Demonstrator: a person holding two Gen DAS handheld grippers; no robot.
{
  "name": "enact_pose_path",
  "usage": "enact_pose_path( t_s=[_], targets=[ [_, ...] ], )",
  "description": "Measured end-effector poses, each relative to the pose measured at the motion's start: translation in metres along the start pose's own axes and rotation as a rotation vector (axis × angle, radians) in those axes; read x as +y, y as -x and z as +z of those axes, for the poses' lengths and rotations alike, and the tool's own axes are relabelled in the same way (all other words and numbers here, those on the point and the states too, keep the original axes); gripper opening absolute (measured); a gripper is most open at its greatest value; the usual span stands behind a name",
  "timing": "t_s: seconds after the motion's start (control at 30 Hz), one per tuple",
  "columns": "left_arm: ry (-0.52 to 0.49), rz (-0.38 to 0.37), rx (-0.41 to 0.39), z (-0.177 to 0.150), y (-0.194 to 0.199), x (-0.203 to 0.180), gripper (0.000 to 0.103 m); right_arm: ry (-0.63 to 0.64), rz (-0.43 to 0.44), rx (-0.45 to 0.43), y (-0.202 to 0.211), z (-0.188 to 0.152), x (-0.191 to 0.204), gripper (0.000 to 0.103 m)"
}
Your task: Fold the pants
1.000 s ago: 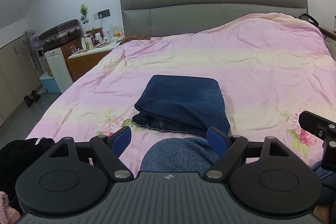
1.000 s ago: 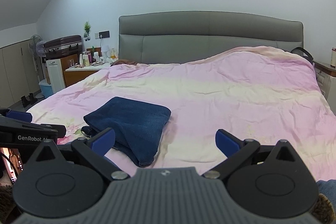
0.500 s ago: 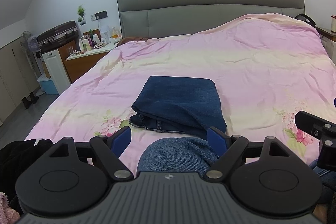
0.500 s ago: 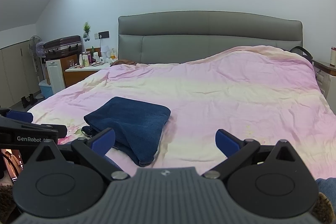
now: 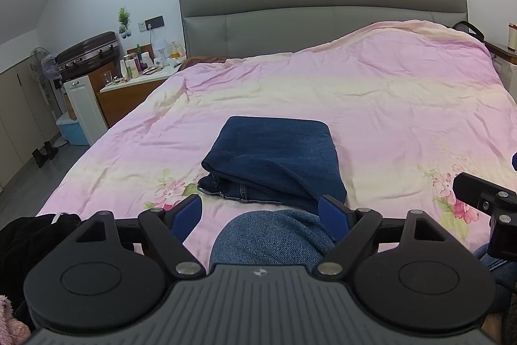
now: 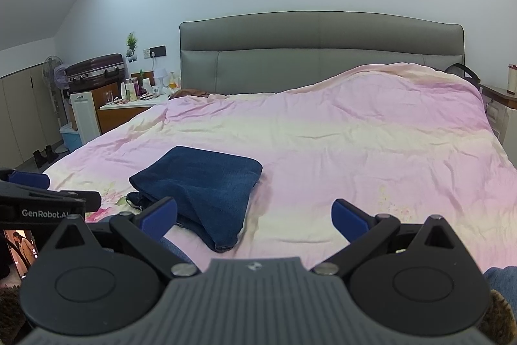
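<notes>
Dark blue jeans [image 5: 274,160] lie folded into a compact rectangle on the pink bedspread [image 5: 371,105], near the foot of the bed. They also show in the right wrist view [image 6: 203,186], left of centre. My left gripper [image 5: 260,212] is open and empty, held back from the jeans' near edge, above the person's denim-clad knee [image 5: 271,238]. My right gripper [image 6: 255,215] is open and empty, to the right of the jeans and clear of them. The right gripper's side shows in the left wrist view [image 5: 484,199].
A grey headboard [image 5: 323,12] stands at the far end. A nightstand [image 5: 129,92] with bottles and a suitcase [image 5: 87,54] stand at the left. Dark clothing [image 5: 29,241] lies at the lower left. A shelf [image 6: 501,92] stands at the right.
Both grippers have stayed open and empty. The left view has shifted slightly, so the jeans sit a little further off. The jeans have not moved.
</notes>
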State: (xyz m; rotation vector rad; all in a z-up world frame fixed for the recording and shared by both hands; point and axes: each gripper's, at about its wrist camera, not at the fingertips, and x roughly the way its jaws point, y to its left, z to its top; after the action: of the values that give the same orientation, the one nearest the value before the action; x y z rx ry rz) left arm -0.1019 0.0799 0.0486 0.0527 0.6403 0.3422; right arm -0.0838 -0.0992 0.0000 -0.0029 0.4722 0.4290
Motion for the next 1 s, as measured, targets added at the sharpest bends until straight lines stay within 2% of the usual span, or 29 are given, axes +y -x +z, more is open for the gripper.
enact_pose_path(
  t_s=[0.57, 1.0],
  targets=[
    [-0.008, 0.013, 0.007, 0.0003, -0.002, -0.0022, 0.095, 0.0, 0.001, 0.0, -0.001, -0.0005, 0.001, 0.098],
    [-0.008, -0.004, 0.005, 0.0015, -0.0002, -0.0007, 0.095, 0.0, 0.003, -0.001, 0.0003, -0.0023, 0.0008, 0.098]
  ],
)
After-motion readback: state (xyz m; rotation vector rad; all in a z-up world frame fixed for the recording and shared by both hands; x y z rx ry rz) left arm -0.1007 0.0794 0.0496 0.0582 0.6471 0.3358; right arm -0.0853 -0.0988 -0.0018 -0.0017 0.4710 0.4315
